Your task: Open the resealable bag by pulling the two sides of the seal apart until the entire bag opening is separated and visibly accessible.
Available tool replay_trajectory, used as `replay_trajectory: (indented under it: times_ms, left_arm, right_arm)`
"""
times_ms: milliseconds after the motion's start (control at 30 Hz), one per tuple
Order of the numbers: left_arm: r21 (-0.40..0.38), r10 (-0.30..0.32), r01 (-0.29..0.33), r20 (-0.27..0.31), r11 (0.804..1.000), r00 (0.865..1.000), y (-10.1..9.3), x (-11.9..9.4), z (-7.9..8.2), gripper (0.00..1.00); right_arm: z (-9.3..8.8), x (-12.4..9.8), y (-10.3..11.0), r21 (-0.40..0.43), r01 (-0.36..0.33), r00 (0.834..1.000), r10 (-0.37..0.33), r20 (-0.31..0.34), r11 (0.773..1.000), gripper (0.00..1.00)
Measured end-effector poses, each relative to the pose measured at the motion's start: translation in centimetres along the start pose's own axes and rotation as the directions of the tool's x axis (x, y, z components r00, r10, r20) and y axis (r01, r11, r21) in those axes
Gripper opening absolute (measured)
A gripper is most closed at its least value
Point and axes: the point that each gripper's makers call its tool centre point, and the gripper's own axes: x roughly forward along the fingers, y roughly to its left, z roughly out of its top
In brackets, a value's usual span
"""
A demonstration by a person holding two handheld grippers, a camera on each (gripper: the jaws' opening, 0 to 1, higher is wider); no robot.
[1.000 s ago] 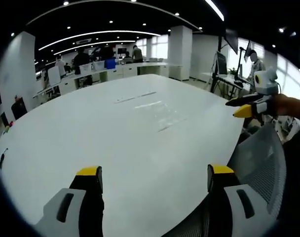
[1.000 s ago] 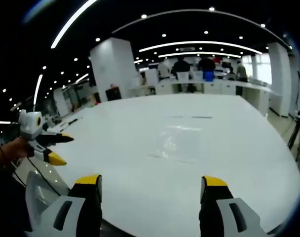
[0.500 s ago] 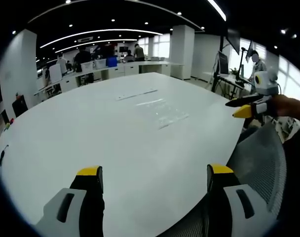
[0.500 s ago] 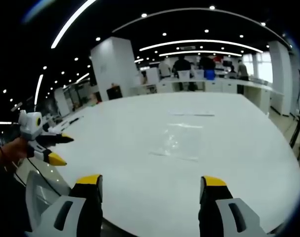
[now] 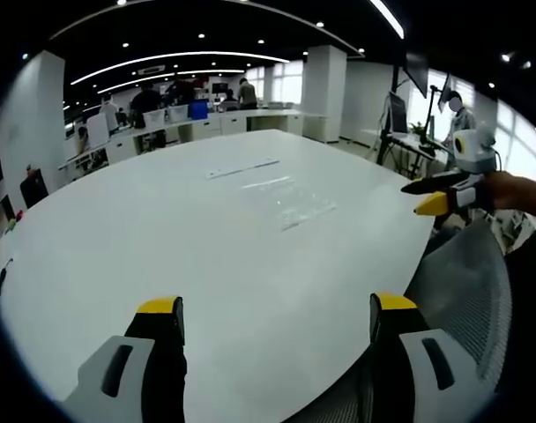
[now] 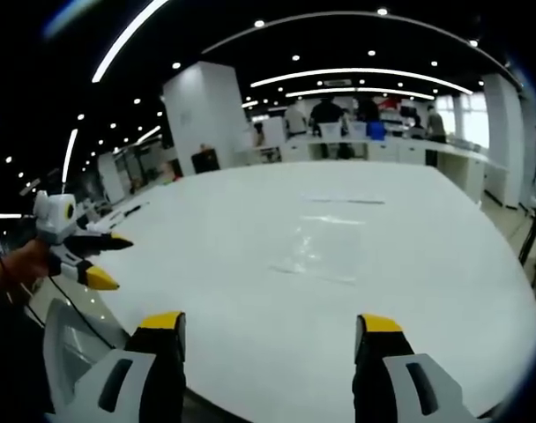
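1. Left gripper view: my left hand-held gripper [image 5: 272, 317] gaped wide, empty, over the white desk [image 5: 162, 229]; the clear resealable bag [image 5: 290, 201] lay flat mid-desk, a mesh chair [image 5: 466, 282] beside me.
2. Right gripper view: my right hand-held gripper [image 6: 268, 333] stood equally open, empty, the bag [image 6: 325, 248] ahead; office workstations [image 6: 356, 145] stood behind.

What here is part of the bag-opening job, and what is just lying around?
Part of the job:
clear resealable bag
left gripper, open
right gripper, open

Just around:
white table
thin strip beyond the bag
mesh chair
desks at the back
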Motion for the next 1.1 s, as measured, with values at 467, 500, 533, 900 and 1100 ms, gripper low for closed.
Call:
replay_trajectory:
  times_ms: [467,500,533,900,1100]
  left_arm:
    - [0.007,-0.026,0.026,0.002,1.000,1.000,-0.3,0.4,0.2,0.84]
    - [0.007,-0.027,0.027,0.002,1.000,1.000,-0.3,0.4,0.2,0.84]
    - [0.008,-0.028,0.028,0.001,1.000,1.000,-0.3,0.4,0.1,0.84]
    - [0.010,-0.045,0.045,-0.011,0.999,0.999,-0.6,0.8,0.0,0.84]
    - [0.016,-0.057,0.058,-0.014,0.998,0.998,-0.9,0.9,0.1,0.83]
  right_arm:
    - [-0.5,1.0,-0.8,-0.060,-0.004,0.999,0.003,-0.032,0.998,0.71]
    - [-0.5,1.1,-0.8,-0.063,-0.005,0.999,0.003,-0.033,0.998,0.70]
    - [-0.4,1.2,-0.9,-0.065,-0.006,0.999,0.003,-0.034,0.998,0.69]
    - [0.0,2.7,-1.0,-0.115,-0.030,0.998,0.024,-0.052,0.993,0.67]
    - [0.3,3.9,-1.3,-0.175,-0.023,0.998,0.013,-0.059,0.984,0.66]
